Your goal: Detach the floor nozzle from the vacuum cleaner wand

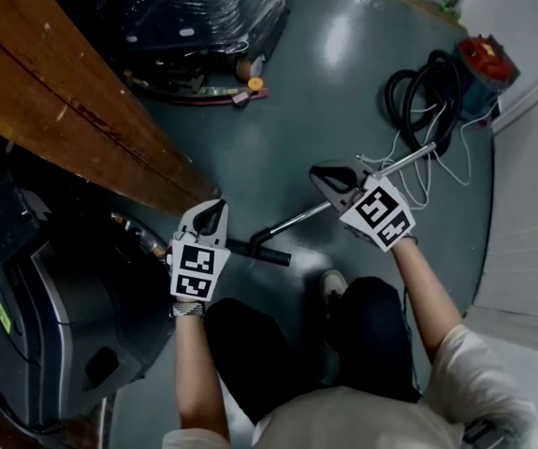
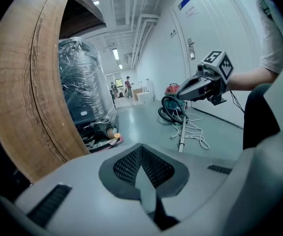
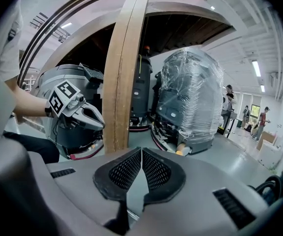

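The vacuum's metal wand (image 1: 362, 187) lies across the grey floor, its black end piece (image 1: 261, 251) low between my two grippers; I cannot tell whether that piece is the floor nozzle. The wand also shows as a slim tube (image 2: 182, 134) in the left gripper view. The red and blue vacuum body (image 1: 486, 65) and its coiled black hose (image 1: 425, 90) rest at the far right. My left gripper (image 1: 220, 205) hovers just left of the black end piece, shut and empty. My right gripper (image 1: 318, 173) hangs over the wand's middle, shut too, with nothing between its pads.
A long wooden beam (image 1: 53, 101) runs along the left. A plastic-wrapped machine (image 1: 203, 7) stands at the back, and a grey floor machine (image 1: 53, 316) at the near left. A white cord (image 1: 418, 181) lies looped beside the wand. The person's legs are just below the grippers.
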Demonstrator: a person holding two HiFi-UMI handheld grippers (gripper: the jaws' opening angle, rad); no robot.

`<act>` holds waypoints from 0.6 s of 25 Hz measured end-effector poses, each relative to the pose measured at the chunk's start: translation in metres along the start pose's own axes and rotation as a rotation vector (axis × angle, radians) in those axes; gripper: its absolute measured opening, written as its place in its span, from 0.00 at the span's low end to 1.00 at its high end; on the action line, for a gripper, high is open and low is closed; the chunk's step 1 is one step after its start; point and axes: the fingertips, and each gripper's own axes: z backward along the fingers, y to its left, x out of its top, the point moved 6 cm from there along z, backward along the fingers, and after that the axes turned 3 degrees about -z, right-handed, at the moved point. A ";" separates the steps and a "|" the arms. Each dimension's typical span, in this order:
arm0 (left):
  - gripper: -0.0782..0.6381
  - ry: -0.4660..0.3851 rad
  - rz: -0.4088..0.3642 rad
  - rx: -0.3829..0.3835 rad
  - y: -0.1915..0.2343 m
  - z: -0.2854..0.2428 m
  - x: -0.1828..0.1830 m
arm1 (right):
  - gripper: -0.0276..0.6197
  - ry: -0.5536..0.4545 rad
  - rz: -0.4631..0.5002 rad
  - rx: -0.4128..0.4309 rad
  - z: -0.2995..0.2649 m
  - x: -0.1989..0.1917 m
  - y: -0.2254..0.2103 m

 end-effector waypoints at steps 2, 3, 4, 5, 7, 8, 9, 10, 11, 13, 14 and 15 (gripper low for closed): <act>0.11 -0.007 -0.001 -0.007 -0.002 -0.007 -0.011 | 0.09 -0.009 -0.013 -0.005 -0.004 -0.013 0.002; 0.11 -0.011 -0.003 -0.012 -0.003 -0.010 -0.016 | 0.09 -0.012 -0.020 -0.003 -0.007 -0.020 0.004; 0.11 -0.013 -0.005 -0.018 -0.005 -0.013 -0.021 | 0.09 -0.013 -0.024 0.001 -0.010 -0.028 0.007; 0.11 -0.015 -0.006 -0.025 -0.007 -0.017 -0.027 | 0.09 -0.012 -0.026 0.006 -0.014 -0.036 0.010; 0.11 -0.014 -0.006 -0.036 -0.013 -0.024 -0.039 | 0.09 -0.005 -0.026 0.020 -0.020 -0.049 0.014; 0.11 -0.009 -0.008 -0.043 -0.017 -0.027 -0.044 | 0.09 -0.002 -0.028 0.028 -0.022 -0.054 0.017; 0.11 -0.002 -0.011 -0.052 -0.021 -0.031 -0.049 | 0.09 0.001 -0.031 0.033 -0.023 -0.059 0.019; 0.11 0.006 -0.014 -0.063 -0.026 -0.033 -0.053 | 0.09 0.004 -0.036 0.036 -0.022 -0.063 0.021; 0.11 0.011 -0.014 -0.075 -0.030 -0.036 -0.056 | 0.09 0.008 -0.042 0.036 -0.022 -0.067 0.021; 0.11 0.015 -0.011 -0.091 -0.036 -0.039 -0.061 | 0.09 0.020 -0.049 0.031 -0.020 -0.073 0.021; 0.11 0.015 -0.011 -0.093 -0.038 -0.040 -0.062 | 0.09 0.027 -0.047 0.026 -0.021 -0.076 0.020; 0.11 0.012 -0.012 -0.095 -0.039 -0.041 -0.063 | 0.09 0.032 -0.041 0.020 -0.021 -0.079 0.020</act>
